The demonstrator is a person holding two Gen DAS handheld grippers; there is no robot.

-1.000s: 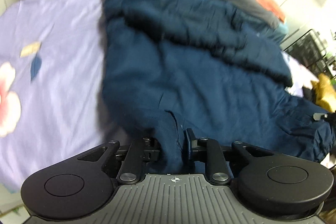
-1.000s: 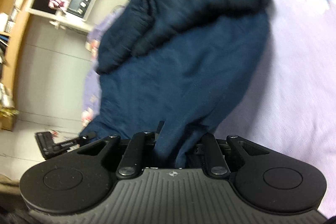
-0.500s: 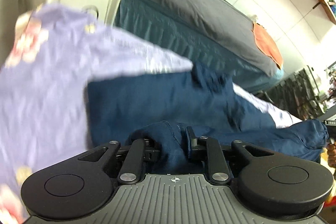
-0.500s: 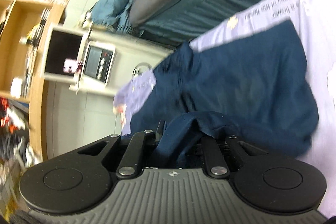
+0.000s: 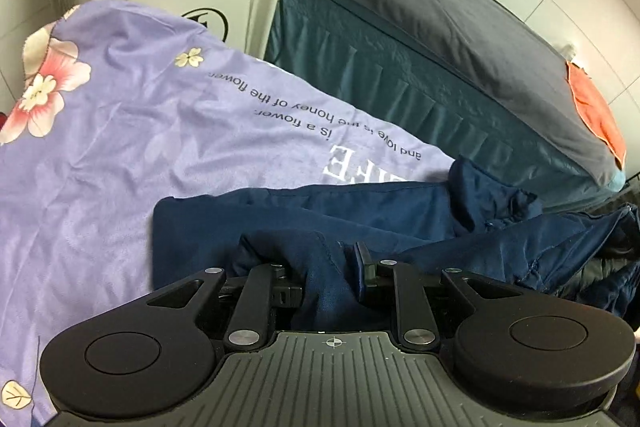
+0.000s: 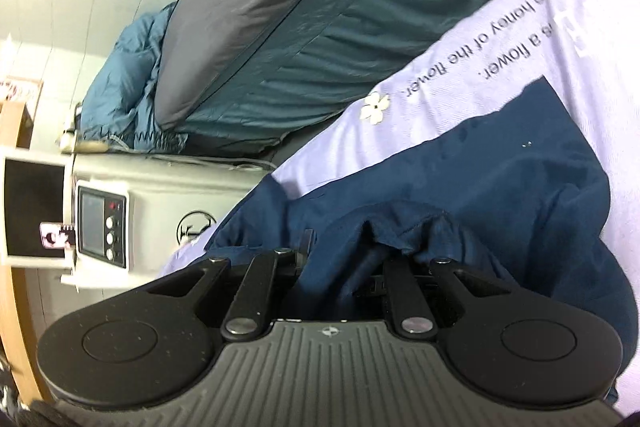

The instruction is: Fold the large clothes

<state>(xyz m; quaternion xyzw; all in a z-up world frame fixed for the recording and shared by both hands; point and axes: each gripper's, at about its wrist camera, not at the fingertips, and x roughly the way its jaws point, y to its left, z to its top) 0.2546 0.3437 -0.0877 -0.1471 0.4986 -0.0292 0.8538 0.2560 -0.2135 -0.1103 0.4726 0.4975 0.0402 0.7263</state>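
Both grippers grasp bunched hem of the navy garment [image 5: 304, 219], which lies on a lilac flowered bedsheet [image 5: 120, 131]. The left gripper [image 5: 328, 267], its jaws just easing wider, pinches cloth; the right gripper [image 6: 340, 267] is clenched on it. Judged best: carry both edges level toward twelve o'clock, then lay them square.

Left wrist: close, angled down over navy garment [image 5: 304, 215] | Right wrist: close, rolled sideways | Shared: lilac sheet [image 5: 120, 147], teal bed [image 5: 400, 75]
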